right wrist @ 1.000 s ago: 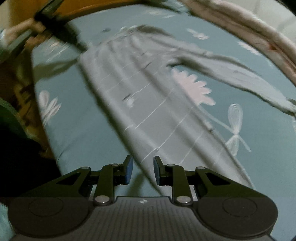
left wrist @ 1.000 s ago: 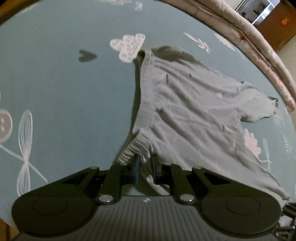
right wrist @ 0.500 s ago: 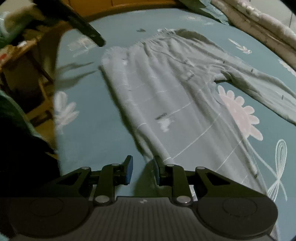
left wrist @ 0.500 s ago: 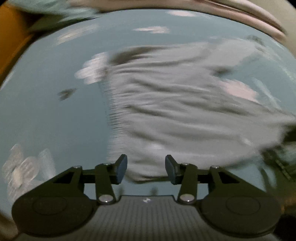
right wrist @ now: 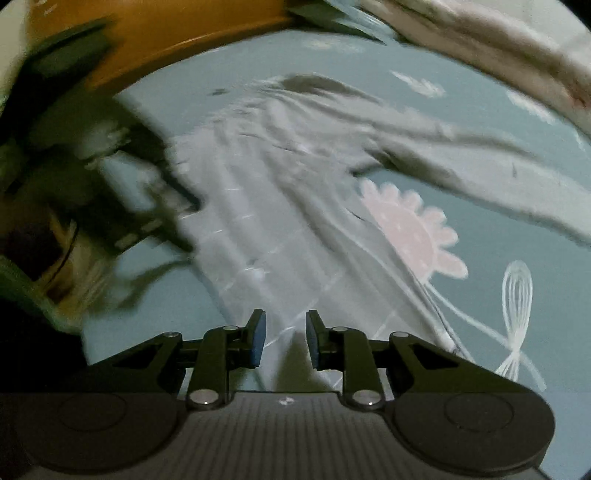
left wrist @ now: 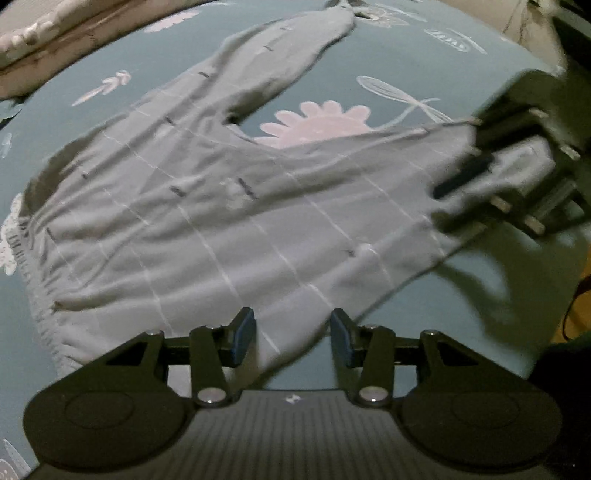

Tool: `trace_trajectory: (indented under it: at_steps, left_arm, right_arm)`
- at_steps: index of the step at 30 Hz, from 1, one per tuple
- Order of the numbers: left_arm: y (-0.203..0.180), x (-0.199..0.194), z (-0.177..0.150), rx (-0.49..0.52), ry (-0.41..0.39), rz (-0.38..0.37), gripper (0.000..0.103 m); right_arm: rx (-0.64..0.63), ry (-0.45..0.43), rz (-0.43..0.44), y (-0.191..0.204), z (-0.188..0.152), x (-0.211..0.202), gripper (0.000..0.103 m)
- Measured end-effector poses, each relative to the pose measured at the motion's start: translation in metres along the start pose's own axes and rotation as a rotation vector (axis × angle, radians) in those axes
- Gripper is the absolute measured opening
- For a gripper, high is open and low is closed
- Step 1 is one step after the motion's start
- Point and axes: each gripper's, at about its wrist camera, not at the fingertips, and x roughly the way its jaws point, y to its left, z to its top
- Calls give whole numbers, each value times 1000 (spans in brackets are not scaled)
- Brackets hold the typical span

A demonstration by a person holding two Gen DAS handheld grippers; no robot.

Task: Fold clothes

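Left wrist view: the left gripper [left wrist: 292, 334] sits at 6 o'clock with its jaws spread wide and nothing between them; its blue pads [left wrist: 244, 334] hang just over the near edge of the grey trousers [left wrist: 229, 221]. The trousers lie spread on the teal bedsheet [left wrist: 424, 48], waistband [left wrist: 35, 266] at 9 o'clock, one leg running up to 12 o'clock, the other reaching out to 3 o'clock. There the right gripper [left wrist: 480, 177] comes in, dark and motion-blurred, lying against the cuff end of that leg; whether it pinches the cloth cannot be made out. A pink flower print [left wrist: 321, 122] shows in the fork between the legs. At 10 o'clock a pinkish quilt [left wrist: 33, 33] is cut off by the frame edge.

Right wrist view: the right gripper [right wrist: 282, 339] at 6 o'clock has its jaws parted a moderate way, the pale trouser cloth [right wrist: 266, 221] lying just under and ahead of the tips, not clamped as far as can be seen. Most of the picture is smeared. The trousers stretch away toward 12 o'clock, with the second leg sweeping off to 3 o'clock and running out of frame. At 9 o'clock the left gripper [right wrist: 147, 206] is a dark blur over the cloth's edge, its detail lost. An orange-brown bed frame [right wrist: 177, 26] curves across 11 o'clock, and the quilt [right wrist: 498, 40] sits at 1 o'clock.
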Motion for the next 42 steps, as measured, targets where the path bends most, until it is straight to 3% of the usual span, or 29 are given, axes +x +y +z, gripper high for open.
trace_trajectory:
  at_steps: [5, 9, 11, 17, 22, 23, 25, 26, 27, 31, 34, 35, 37, 40, 42]
  left_arm:
    - [3, -5, 2, -12, -7, -15, 46]
    - [-12, -11, -1, 116, -45, 12, 58]
    - [-23, -16, -6, 215, -81, 33, 59]
    - [-64, -27, -15, 520, -191, 15, 60]
    - [-92, -11, -15, 678, -219, -10, 61]
    - [-94, -6, -13, 682, -221, -14, 55]
    - [-95, 2, -7, 668, -205, -38, 33]
    - [-94, 4, -4, 651, -192, -45, 13]
    - [-91, 4, -2, 626, -184, -52, 4]
    - [-80, -1, 7, 523, -172, -88, 4]
    - [-74, -7, 11, 470, -163, -110, 4]
    - [-73, -8, 11, 460, -160, -112, 4]
    - [-70, -8, 12, 446, -154, -118, 4]
    - [-66, -9, 11, 435, -147, -134, 4]
    - [-64, -9, 10, 436, -139, -144, 4]
  right_arm:
    - [-271, 70, 0, 34, -6, 14, 21]
    - [-360, 90, -13, 38, -6, 29, 14]
    - [-329, 109, -8, 33, -1, 30, 2]
    - [-144, 70, 81, 9, 15, 14, 2]
    - [-53, 31, 111, 0, 20, 2, 2]
    - [-39, 22, 111, -1, 21, 1, 2]
    - [-22, 17, 107, -3, 21, 0, 2]
    - [-16, 17, 104, -4, 21, 0, 2]
    - [-10, 17, 101, -5, 21, 0, 2]
    - [-24, 24, 88, 1, 17, 1, 5]
    - [-100, 31, 64, 16, 11, 0, 19]
    - [-139, 27, 36, 23, 9, 1, 28]
    - [-226, 20, -28, 37, 6, 5, 34]
    - [-324, 27, -98, 52, 1, 14, 32]
    - [-344, 73, -145, 55, -2, 22, 12]
